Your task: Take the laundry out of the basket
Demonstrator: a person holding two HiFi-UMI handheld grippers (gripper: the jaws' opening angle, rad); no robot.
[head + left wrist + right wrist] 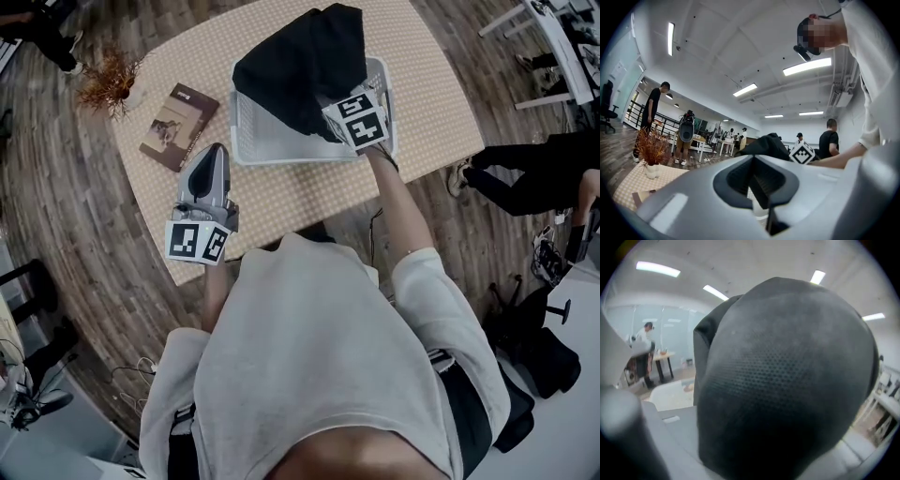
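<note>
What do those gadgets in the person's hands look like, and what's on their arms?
The left gripper is a smooth silver-grey shell tapering to a point, with dark ribbed pads. It and the right gripper each carry a white cube with black square markers. Short pale sleeves, arms bare below.

One tabletop (422, 103). On it: one basket (246, 131), one black garment (300, 61), one book (178, 127) and one dried plant (111, 82) in one white vase. Two tools, the left tool (212, 157) and the right tool (339, 111), each with one marker cube. In the left gripper view, several people stand far behind, too small to count exactly.
</note>
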